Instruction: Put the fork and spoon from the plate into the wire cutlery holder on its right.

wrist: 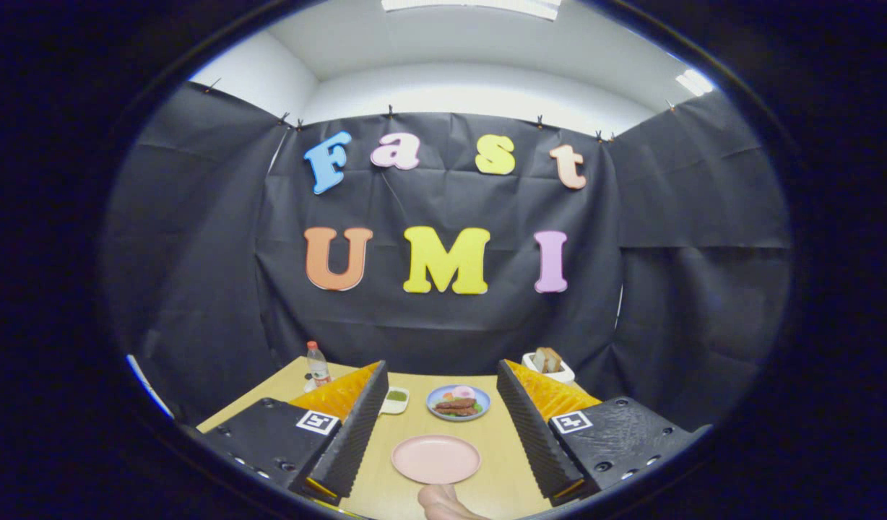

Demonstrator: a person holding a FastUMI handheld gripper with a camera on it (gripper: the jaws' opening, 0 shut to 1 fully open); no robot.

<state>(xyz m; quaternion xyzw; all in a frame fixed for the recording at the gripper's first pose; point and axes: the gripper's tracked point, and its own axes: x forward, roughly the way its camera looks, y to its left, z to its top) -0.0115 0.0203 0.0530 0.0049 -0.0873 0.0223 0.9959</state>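
The gripper (440, 426) is held level above the near end of the wooden table (505, 448), looking forward across it toward the black cloth wall, and part of a hand (443, 503) shows at the table's near edge, just below the pink plate (436, 459). The fingers (353, 433) stand wide apart, one on each side of the pink plate, and they hold nothing and touch nothing; the gap between them takes in the whole plate.

Taking the pink plate as the landmark: the black cloth wall rises far beyond it, at the table's far edge. The table spreads under it and out past both fingers. The plate itself lies flat on the table between the fingers, near their tips. I cannot make out a fork or a spoon on it; its surface looks bare from here. Beyond the plate, toward the wall, sits a blue plate of food (458, 402). Beyond the plate and to the right, past the right finger, a white holder with toast slices (548, 363) stands at the far corner of the table. Beyond and to the left, a plastic bottle (316, 365) stands upright near the far left corner. Just beside the left finger, left of the blue plate, is a small white dish with something green (395, 399).
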